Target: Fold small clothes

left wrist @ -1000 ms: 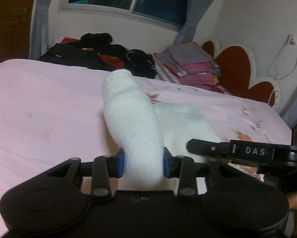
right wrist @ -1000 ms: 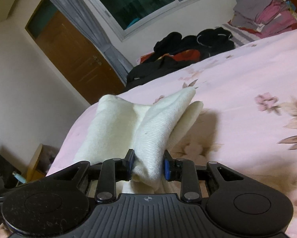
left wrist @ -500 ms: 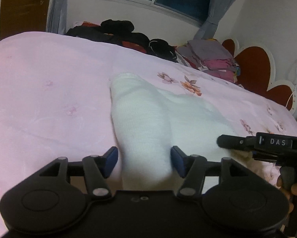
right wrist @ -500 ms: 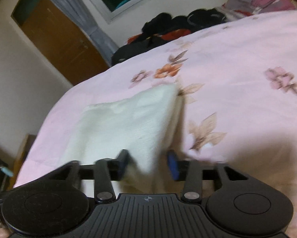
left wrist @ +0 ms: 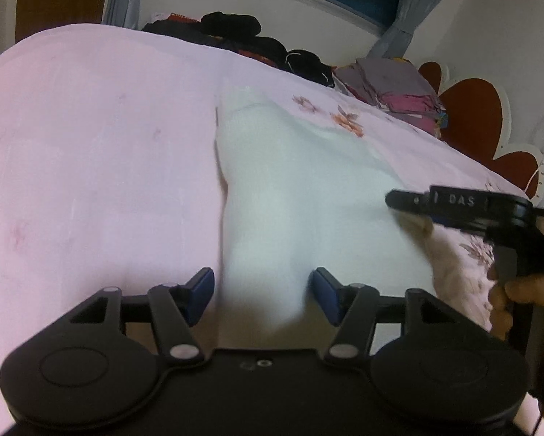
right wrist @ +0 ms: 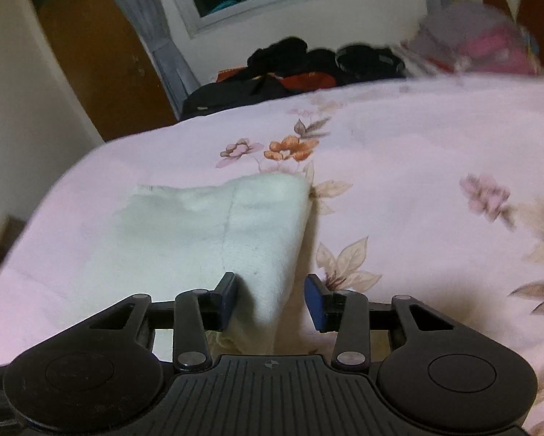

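Cloth (left wrist: 308, 189) lies flat on the pink bed (left wrist: 90, 181), released. A second ago both grippers pinched its near edge and held it raised; now the left gripper (left wrist: 261, 296) and right gripper (right wrist: 270, 299) are spread, fabric loose between the fingers. Fold apparently laid down; next, probably a re-grip or smoothing.

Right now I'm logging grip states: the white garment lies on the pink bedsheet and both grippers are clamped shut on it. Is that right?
Not quite. The white garment does lie on the pink bedsheet, but neither gripper is clamped on it. The left wrist view shows the left gripper with its jaws spread either side of the cloth, and the right wrist view shows the right gripper open too.
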Demonstrator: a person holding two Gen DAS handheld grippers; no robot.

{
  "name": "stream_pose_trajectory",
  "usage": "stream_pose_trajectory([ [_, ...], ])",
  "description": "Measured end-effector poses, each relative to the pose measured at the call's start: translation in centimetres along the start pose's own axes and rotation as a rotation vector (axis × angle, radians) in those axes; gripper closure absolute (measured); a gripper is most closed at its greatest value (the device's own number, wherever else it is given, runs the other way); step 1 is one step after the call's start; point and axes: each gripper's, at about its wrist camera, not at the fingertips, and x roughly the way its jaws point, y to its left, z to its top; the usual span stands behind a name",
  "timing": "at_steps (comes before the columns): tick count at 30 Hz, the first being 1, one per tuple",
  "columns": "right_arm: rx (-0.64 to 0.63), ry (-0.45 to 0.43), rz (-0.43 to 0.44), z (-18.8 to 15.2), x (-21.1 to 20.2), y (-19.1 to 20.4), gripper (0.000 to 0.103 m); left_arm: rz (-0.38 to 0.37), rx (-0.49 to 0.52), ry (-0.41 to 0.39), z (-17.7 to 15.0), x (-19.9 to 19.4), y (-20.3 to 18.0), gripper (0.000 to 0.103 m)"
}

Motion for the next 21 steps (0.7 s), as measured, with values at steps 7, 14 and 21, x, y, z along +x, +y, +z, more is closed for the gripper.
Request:
stream_pose_trajectory([
  [7, -0.079, -0.042, 0.037, -2.7, -5.1, 2.6, 0.062, 0.017, -0.017, -0.003, -1.9, -2.4, 0.5, 0.042],
  [14, -0.104, 0.051, -0.061, -7.9, -6.3, 3.5, 0.062, 0.059, 0.017, 0.012, -2.1, -2.1, -0.8, 0.032],
  [21, -0.043, 0.081, -0.099, -10.4, -6.1, 2.4, 0.062, 0.066, 0.055, 0.056, -2.2, -2.3, -2.2, 0.005],
])
